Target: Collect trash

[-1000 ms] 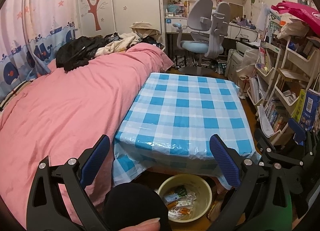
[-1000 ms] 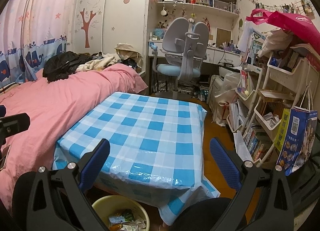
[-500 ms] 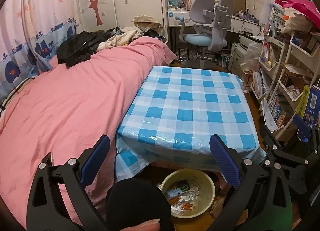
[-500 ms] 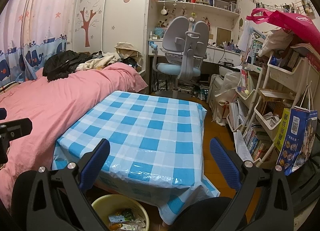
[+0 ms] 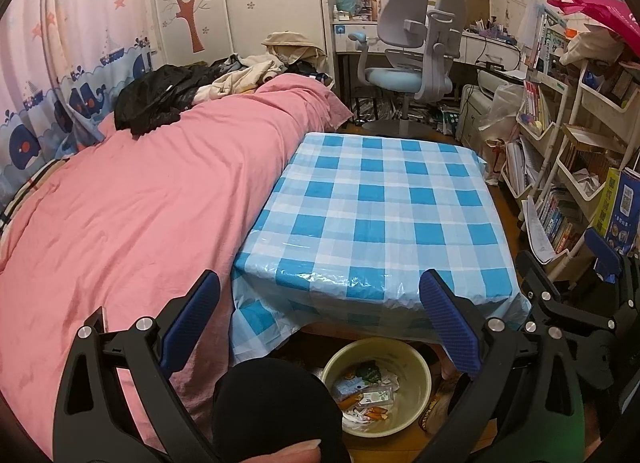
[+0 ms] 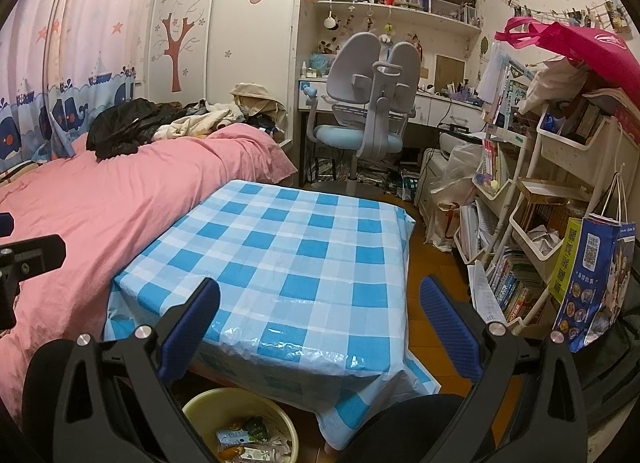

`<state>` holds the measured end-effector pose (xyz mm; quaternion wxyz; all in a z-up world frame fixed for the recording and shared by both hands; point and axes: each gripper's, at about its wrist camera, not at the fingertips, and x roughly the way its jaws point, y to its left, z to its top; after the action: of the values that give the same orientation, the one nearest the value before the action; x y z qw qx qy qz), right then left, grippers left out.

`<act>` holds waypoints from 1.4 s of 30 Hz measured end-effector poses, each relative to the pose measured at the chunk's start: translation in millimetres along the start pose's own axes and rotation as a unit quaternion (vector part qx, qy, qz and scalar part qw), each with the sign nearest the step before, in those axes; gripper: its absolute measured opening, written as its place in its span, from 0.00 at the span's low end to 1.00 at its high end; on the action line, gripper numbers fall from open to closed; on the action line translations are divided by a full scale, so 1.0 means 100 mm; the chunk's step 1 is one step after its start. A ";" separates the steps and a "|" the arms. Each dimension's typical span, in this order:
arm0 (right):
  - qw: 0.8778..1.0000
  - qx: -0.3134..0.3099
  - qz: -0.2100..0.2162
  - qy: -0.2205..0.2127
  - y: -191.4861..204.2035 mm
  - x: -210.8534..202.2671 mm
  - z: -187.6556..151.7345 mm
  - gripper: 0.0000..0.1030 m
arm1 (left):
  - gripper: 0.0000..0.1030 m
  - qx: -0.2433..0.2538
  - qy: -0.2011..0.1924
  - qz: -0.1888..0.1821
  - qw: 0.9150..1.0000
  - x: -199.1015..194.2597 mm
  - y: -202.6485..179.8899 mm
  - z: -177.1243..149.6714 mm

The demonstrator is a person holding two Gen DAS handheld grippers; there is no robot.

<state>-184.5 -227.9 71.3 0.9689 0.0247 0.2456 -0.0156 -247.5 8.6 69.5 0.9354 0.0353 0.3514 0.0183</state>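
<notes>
Since a second ago: left wrist view has tipped down a touch, so the table fills more of the frame and the bin sits higher in it; right wrist view barely shifts, the bin showing a little more at the bottom edge
Pink bed [image 5: 132,219]: far left in both views, duvet running right up against the table's left side; dark clothes [image 5: 156,97] heaped at its far end
Left gripper [image 5: 316,323]: blue-padded fingers spread wide apart, nothing between them; it hangs over the table's near edge; seen from the right wrist camera only a black piece of it [image 6: 30,259] pokes in at the left border
Trash bin [image 5: 412,395]: pale yellow tub on the floor, tucked under the near edge of the table; in the left view it lies below and between the two fingers, nearer the right one; wrappers [image 5: 366,391] piled inside
Table [image 5: 380,203]: blue-and-white checked plastic cloth, top bare, centre of both views
Right gripper [image 6: 320,327]: fingers likewise wide apart and holding nothing; the bin [image 6: 208,413] shows low and left, just under its left finger, cut off by the frame edge
Desk chair [image 6: 372,91]: grey with a blue seat, beyond the table's far end
Shelving [image 6: 560,191]: far right, crammed with books; blue paper bag [image 6: 600,283] hanging off it
</notes>
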 end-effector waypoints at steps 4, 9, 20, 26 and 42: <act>1.000 0.000 0.000 -0.001 0.00 -0.01 0.00 0.93 | 0.93 0.000 0.000 0.000 1.000 0.00 0.00 0.00; 1.000 -0.001 -0.001 -0.002 0.01 0.00 -0.01 0.93 | 0.93 0.001 -0.001 -0.001 1.000 0.00 -0.01 0.00; 1.000 -0.007 -0.007 -0.016 0.02 -0.06 0.05 0.93 | 0.93 0.001 -0.004 -0.002 1.000 -0.01 -0.01 0.03; 1.000 -0.007 -0.008 -0.021 0.01 -0.06 0.07 0.93 | 0.93 0.001 -0.005 -0.002 1.000 -0.02 -0.01 0.02; 0.999 -0.008 -0.015 -0.050 0.01 -0.14 0.13 0.93 | 0.93 0.000 -0.006 -0.003 1.000 -0.02 -0.01 0.03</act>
<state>-190.8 -226.9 89.1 0.9798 0.0128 0.1972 -0.0292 -246.6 7.5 73.1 0.9374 0.0346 0.3461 0.0151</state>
